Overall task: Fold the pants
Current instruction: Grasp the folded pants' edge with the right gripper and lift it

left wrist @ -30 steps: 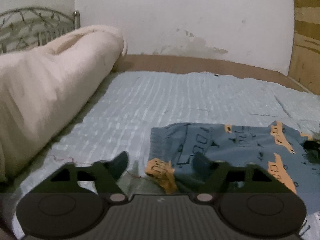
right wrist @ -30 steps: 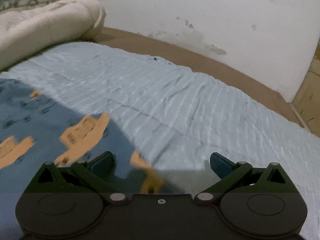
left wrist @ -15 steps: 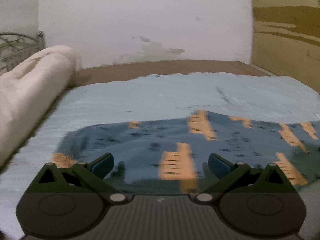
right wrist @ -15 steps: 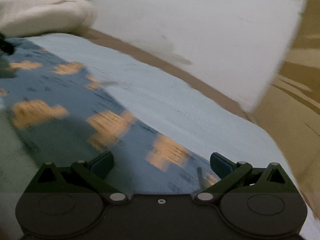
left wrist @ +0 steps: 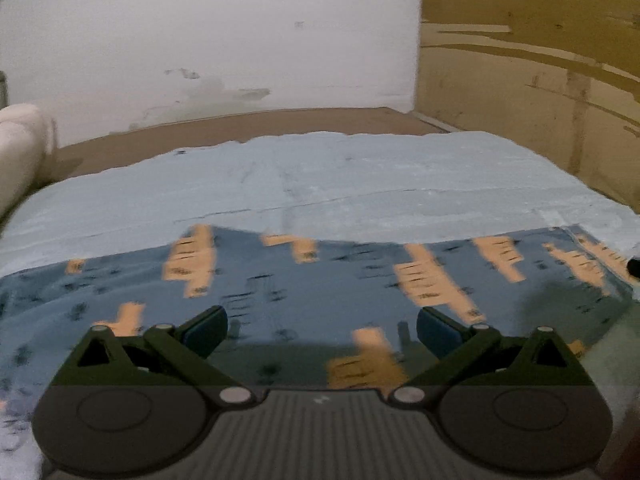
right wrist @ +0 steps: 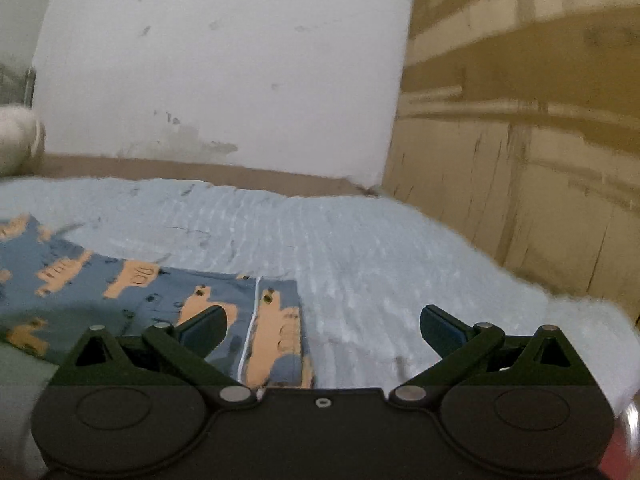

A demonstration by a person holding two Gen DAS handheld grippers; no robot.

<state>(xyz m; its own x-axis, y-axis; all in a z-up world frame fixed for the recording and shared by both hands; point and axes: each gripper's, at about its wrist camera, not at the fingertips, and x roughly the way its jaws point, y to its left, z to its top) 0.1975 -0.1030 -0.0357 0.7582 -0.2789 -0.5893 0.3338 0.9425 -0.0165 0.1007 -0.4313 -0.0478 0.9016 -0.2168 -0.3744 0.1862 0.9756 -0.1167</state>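
The pants (left wrist: 304, 292) are blue with orange vehicle prints and lie flat on the light blue bedspread (left wrist: 340, 176). My left gripper (left wrist: 322, 326) is open and empty, held over the middle of the pants. In the right wrist view the pants (right wrist: 132, 292) lie at the lower left, with a hemmed end (right wrist: 278, 332) near the view's centre. My right gripper (right wrist: 322, 326) is open and empty, with its left finger (right wrist: 200, 330) over that end and its right finger (right wrist: 442, 328) over bare bedspread (right wrist: 380, 260).
A rolled cream duvet (left wrist: 18, 152) lies at the far left of the bed. A white wall (left wrist: 220, 40) stands behind the bed and a wooden panel (left wrist: 532, 80) on the right. A brown mattress edge (left wrist: 248, 124) runs along the back.
Both grippers have swung to the right along the bed. The left gripper's jaws opened wide and let go of the pants corner. The pants now lie spread flat.
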